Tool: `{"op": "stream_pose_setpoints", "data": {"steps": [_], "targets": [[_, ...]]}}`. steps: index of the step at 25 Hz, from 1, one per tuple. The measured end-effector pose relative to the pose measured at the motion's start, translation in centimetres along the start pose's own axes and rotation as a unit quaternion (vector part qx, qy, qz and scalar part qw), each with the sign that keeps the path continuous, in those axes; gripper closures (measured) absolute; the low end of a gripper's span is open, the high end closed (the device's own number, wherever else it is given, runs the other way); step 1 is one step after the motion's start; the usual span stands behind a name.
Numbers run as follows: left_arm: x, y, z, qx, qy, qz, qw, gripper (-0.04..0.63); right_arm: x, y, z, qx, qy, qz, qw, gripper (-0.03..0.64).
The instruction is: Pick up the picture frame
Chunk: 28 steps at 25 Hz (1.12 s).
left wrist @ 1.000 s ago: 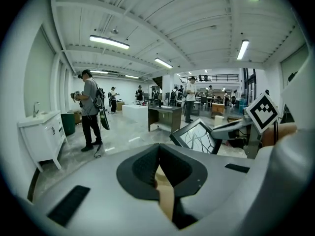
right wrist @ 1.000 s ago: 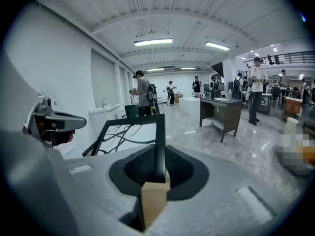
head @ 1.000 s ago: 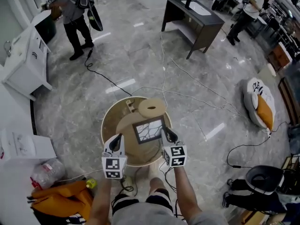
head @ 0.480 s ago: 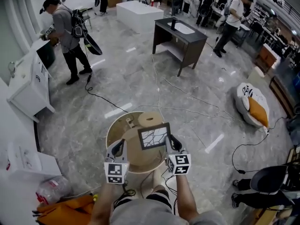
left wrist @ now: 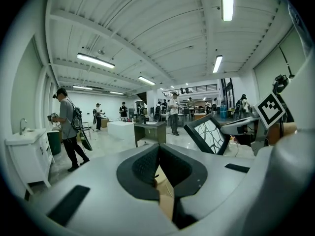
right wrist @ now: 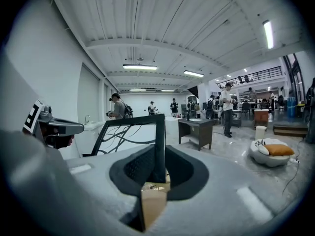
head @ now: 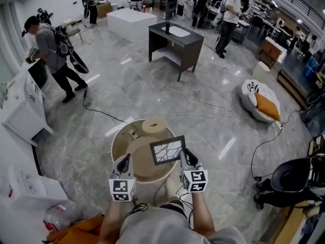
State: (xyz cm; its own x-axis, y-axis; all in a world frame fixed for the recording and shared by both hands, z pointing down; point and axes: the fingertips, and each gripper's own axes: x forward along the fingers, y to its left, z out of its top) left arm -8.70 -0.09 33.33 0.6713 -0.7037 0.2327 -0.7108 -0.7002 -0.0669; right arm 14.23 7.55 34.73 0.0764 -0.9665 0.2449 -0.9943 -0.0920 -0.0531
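Note:
The picture frame [head: 167,150], black-edged with a white sheet of dark branching lines, hangs above the round wooden table [head: 120,136]. My right gripper [head: 184,157] is shut on the frame's right edge; in the right gripper view the frame [right wrist: 129,135] stands upright with that edge pinched between the pads of the gripper [right wrist: 160,155]. My left gripper [head: 123,162] hovers left of the frame and apart from it. Its jaws meet with nothing between them in the left gripper view [left wrist: 158,150], where the frame [left wrist: 209,135] shows to the right.
A round wooden disc [head: 154,126] and a small fitting lie on the table. Cables run over the marble floor. A dark desk [head: 175,37] stands beyond, a white cabinet [head: 20,111] and a person [head: 53,55] at left, a cushion [head: 261,105] at right, and a black chair [head: 294,182].
Both grippers have risen. The frame, gripped by the right gripper, has come up off the table. The head view has tilted up to take in more of the hall.

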Motion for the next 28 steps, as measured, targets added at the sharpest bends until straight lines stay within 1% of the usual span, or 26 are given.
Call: {"op": "stream_pose_setpoints", "data": {"steps": [6,12,21,28], "targets": [[-2.5,-0.3,-1.2,-0.002,0.006,-0.016,0.9999,0.577,-3.6,1.1,-0.8,0.001,-0.002,-0.025,1.0,0.552],[-1.9,0.5,-1.5,-0.011,0.017,-0.024,0.9995,0.577,-3.9,1.2,-1.1,0.012,0.006,-0.034,0.999,0.551],[-1.9,0.0,-1.3,-0.009,0.013,-0.025,0.9996,0.577,-4.1,1.4,-0.7,0.005,-0.002,-0.035,0.999,0.551],[-1.8,-0.1,-1.7,-0.009,0.014,-0.021,0.9996,0.577,-3.8,1.3,-0.9,0.007,-0.005,-0.028,1.0,0.551]]}}
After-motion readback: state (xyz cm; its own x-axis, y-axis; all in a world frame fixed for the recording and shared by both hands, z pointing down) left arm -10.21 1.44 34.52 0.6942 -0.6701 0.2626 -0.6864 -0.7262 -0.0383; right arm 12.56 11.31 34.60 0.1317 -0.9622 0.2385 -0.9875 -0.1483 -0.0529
